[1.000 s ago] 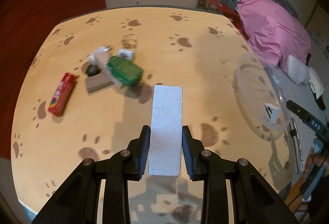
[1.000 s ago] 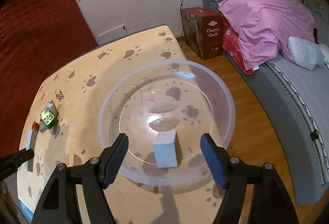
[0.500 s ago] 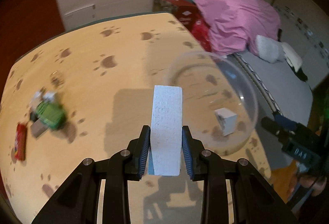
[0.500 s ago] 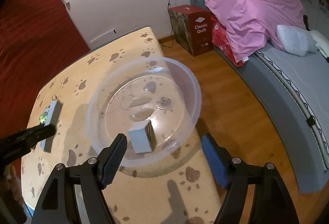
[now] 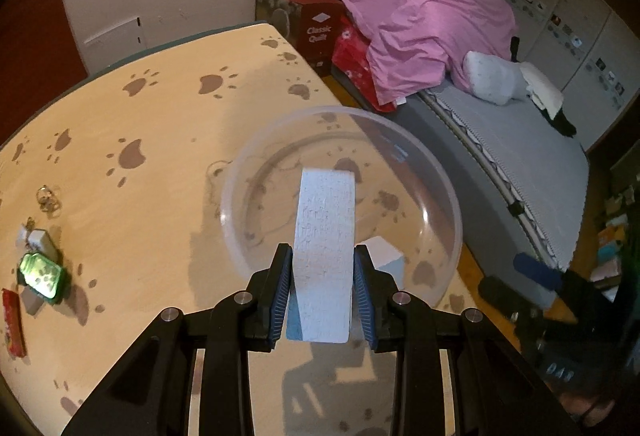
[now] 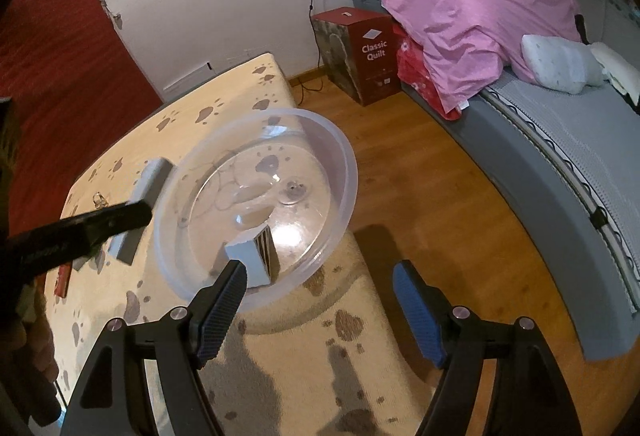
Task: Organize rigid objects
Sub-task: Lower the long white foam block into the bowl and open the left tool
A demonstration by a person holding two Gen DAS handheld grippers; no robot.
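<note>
My left gripper (image 5: 322, 268) is shut on a long white block (image 5: 325, 236) and holds it above the near rim of a clear plastic bowl (image 5: 448, 196). A small white box (image 5: 384, 254) lies inside the bowl. In the right wrist view my right gripper (image 6: 320, 296) is open and empty, near the bowl (image 6: 340, 172) at the table's right edge. The box (image 6: 256, 256) sits by its left fingertip. The left gripper (image 6: 80, 228) and block (image 6: 146, 180) show just left of the bowl.
On the paw-print table (image 5: 160, 156), far left, lie a green tin (image 5: 42, 274), a red candy pack (image 5: 12, 320), a small white box (image 5: 38, 238) and a clear ring (image 5: 48, 196). A bed (image 6: 560, 116) and red box (image 6: 360, 52) stand right of the table.
My left gripper has swung right with the white block, from over the table's middle to over the bowl. My right gripper has drawn back and to the right from the bowl, still open.
</note>
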